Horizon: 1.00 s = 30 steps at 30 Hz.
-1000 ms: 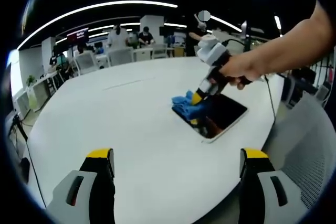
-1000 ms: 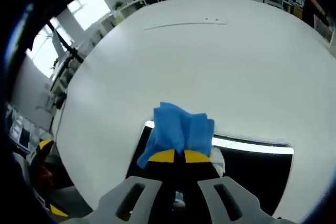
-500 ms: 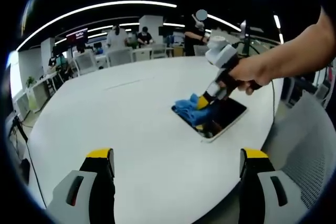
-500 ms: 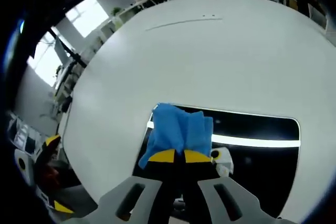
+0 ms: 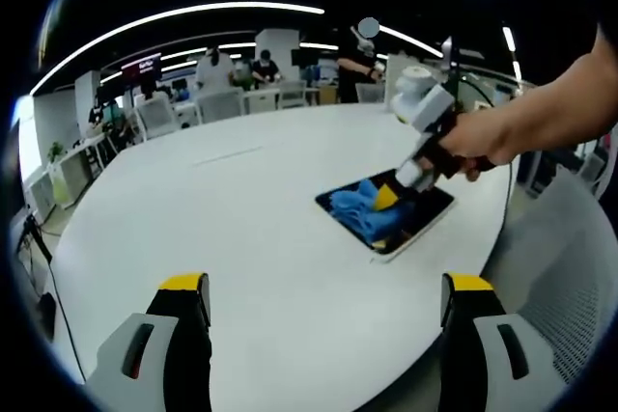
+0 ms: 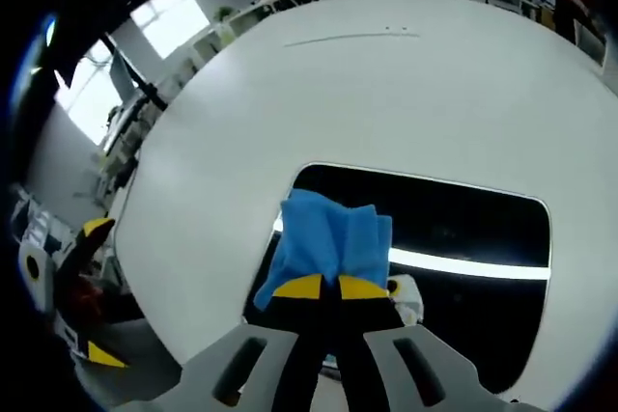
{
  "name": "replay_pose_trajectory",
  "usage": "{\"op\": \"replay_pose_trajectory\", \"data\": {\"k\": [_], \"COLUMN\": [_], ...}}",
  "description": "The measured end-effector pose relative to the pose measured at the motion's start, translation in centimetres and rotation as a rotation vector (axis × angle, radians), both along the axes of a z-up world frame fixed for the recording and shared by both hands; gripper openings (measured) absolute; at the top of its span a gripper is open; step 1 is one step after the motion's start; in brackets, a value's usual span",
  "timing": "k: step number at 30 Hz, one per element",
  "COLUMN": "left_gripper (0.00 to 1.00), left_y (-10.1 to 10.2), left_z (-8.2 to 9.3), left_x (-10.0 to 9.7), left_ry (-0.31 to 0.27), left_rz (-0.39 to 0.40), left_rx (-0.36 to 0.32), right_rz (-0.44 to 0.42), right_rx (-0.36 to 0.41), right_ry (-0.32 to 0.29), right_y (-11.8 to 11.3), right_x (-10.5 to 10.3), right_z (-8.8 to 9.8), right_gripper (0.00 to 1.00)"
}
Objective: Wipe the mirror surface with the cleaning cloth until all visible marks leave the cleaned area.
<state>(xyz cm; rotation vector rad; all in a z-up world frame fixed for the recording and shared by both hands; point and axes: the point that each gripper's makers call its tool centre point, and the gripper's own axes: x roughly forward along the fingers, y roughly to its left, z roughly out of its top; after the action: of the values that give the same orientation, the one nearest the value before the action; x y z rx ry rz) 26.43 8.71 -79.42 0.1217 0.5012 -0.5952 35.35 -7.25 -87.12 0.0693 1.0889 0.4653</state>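
No legible writing seen. Crumpled blue cleaning cloth (image 6: 333,238) clamped by right gripper (image 6: 322,287) on dark rectangular mirror (image 6: 463,229). Left gripper (image 5: 323,288) held wide, empty. Round white table (image 5: 241,229) set in open-plan office.

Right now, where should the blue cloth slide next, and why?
Probably across toward the far side of the mirror. The right gripper is shut on the blue cloth, which sits at one end of the glass, and most of the dark surface beyond it looks unwiped. I cannot make out individual marks.
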Motion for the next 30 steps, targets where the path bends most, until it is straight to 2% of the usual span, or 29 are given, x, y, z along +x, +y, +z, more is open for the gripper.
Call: {"op": "replay_pose_trajectory", "data": {"k": [30], "left_gripper": [0.99], "left_y": [-0.3], "left_z": [0.0], "left_x": [0.0], "left_ry": [0.002], "left_rz": [-0.013], "left_rx": [0.004], "right_rz": [-0.004], "right_rx": [0.07], "right_ry": [0.037], "right_y": [0.0], "right_x": [-5.0], "right_z": [0.4], "right_gripper": [0.0]}}
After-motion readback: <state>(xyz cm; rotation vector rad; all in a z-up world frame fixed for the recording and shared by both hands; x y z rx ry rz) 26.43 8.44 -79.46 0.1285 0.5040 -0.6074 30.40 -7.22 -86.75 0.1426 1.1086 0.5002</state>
